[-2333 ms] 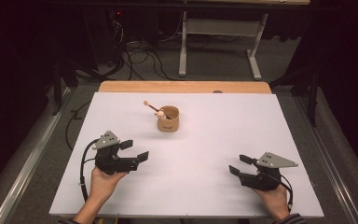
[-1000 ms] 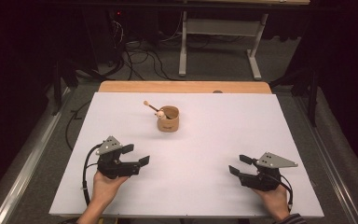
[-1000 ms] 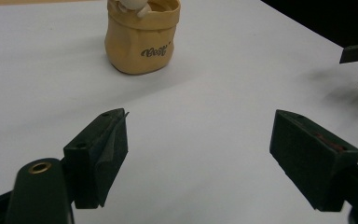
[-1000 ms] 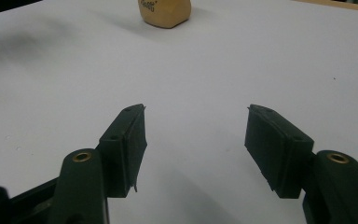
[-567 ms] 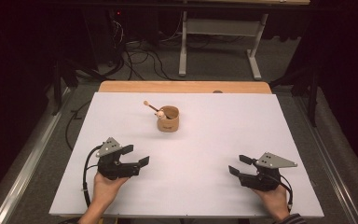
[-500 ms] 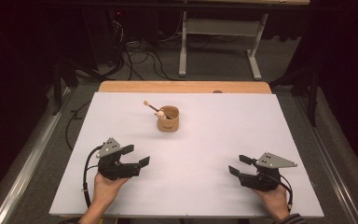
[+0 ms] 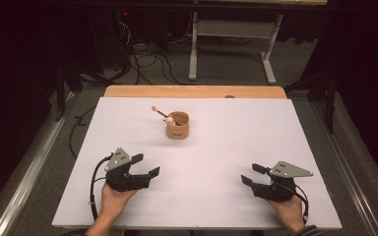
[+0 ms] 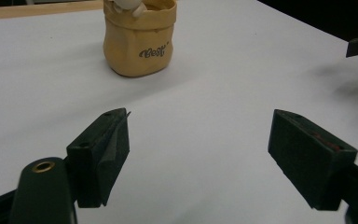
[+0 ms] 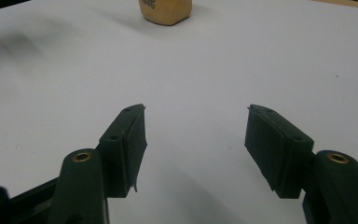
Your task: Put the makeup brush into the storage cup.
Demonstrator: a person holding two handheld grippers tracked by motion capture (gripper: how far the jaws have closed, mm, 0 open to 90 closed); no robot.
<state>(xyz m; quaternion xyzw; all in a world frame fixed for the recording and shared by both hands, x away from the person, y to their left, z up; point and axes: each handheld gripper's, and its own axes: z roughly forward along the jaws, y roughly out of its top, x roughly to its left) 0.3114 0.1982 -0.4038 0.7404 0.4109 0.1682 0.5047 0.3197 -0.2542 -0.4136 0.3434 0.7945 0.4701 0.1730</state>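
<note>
The small tan sack-shaped pot, with dark lettering printed on its front, is seen standing upright on the white worktop, toward the far middle of the sheet. It is placed well apart from both claws and is touched by neither. From the left claw it is found ahead and a little to the right in the high view; in the left gripper view the pot is seen beyond the jaws, up and to the left of the gap between them, with bare white worktop lying between. From the right claw the pot is set farther off, ahead and to the left across the sheet; in the right gripper view only its lower part is caught at the top edge.

Inside the pot a thin wooden stick with a rounded pale end is held, leaning out over the rim toward the far left. A whitish lump is glimpsed at the pot's mouth in the left gripper view; what it is cannot be told.

The left claw is held spread wide, with nothing between its jaws. The right claw is likewise spread, with only bare worktop seen through the gap. Each claw is gripped by a hand near the worktop's near edge.
</note>
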